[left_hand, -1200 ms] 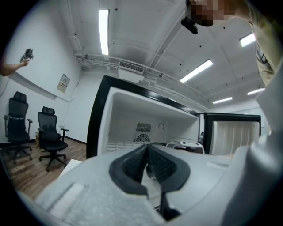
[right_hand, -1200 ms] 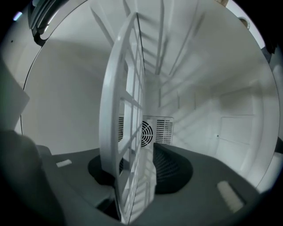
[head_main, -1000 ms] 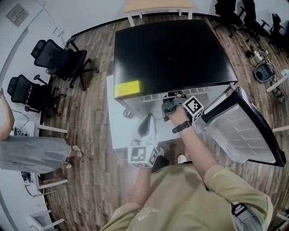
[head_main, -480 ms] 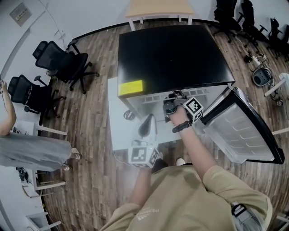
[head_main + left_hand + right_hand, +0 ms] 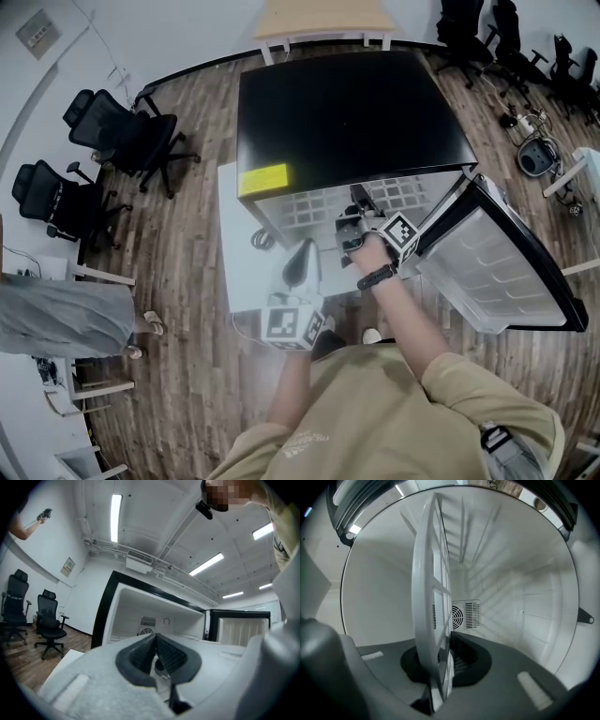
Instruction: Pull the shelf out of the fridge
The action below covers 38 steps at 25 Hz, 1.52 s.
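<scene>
The white grid shelf sticks partway out of the fridge front, beside the open door. The right gripper clamps its front edge, jaws narrow on the shelf. The left gripper hangs lower, near the person's body, its jaws together on nothing.

Wood-plank floor throughout; a black office chair and a second chair stand near the left wall, with more dark chairs at top right, near a pale wooden table. A bystander in grey stands at the left edge, and a round grey device with cables lies on the floor at the right. In the left gripper view, long ceiling light strips are lit overhead.
</scene>
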Each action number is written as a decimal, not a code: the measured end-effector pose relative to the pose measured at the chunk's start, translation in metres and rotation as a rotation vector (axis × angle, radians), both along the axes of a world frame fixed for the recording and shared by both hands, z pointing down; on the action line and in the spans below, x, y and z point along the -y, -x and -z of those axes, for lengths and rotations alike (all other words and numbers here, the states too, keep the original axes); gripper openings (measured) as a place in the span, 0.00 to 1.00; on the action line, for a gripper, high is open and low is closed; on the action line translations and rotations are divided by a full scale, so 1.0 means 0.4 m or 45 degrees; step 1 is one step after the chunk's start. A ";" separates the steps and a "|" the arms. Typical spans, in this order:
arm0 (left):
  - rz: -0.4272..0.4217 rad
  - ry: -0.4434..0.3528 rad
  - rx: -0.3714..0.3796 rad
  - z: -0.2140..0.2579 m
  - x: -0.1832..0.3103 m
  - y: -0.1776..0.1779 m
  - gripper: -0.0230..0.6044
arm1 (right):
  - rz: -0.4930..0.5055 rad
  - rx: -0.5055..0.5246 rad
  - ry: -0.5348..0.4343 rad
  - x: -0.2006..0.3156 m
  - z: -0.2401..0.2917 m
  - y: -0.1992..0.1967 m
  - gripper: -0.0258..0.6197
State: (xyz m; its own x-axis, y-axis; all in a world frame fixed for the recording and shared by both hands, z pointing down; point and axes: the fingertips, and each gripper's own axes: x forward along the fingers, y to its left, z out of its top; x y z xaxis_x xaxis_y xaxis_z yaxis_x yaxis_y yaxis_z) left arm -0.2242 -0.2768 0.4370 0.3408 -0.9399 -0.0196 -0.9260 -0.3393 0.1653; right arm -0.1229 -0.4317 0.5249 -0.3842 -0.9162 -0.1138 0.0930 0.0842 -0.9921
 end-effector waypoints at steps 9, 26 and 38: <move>-0.001 -0.021 -0.002 0.014 -0.025 -0.028 0.04 | 0.051 0.006 -0.011 -0.107 0.000 -0.018 0.10; 0.023 -0.001 0.029 0.013 -0.099 -0.072 0.04 | 0.169 -0.037 -0.061 -0.244 -0.004 -0.047 0.09; 0.044 0.000 0.021 0.012 -0.136 -0.105 0.04 | 0.289 -0.102 -0.196 -0.369 -0.014 -0.076 0.09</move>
State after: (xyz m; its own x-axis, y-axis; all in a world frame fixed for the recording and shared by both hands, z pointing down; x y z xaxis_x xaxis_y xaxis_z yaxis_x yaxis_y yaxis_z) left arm -0.1824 -0.2225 0.4322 0.3088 -0.9510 -0.0141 -0.9397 -0.3073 0.1503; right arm -0.0926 -0.2841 0.5307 -0.5908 -0.7801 -0.2058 0.0486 0.2202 -0.9742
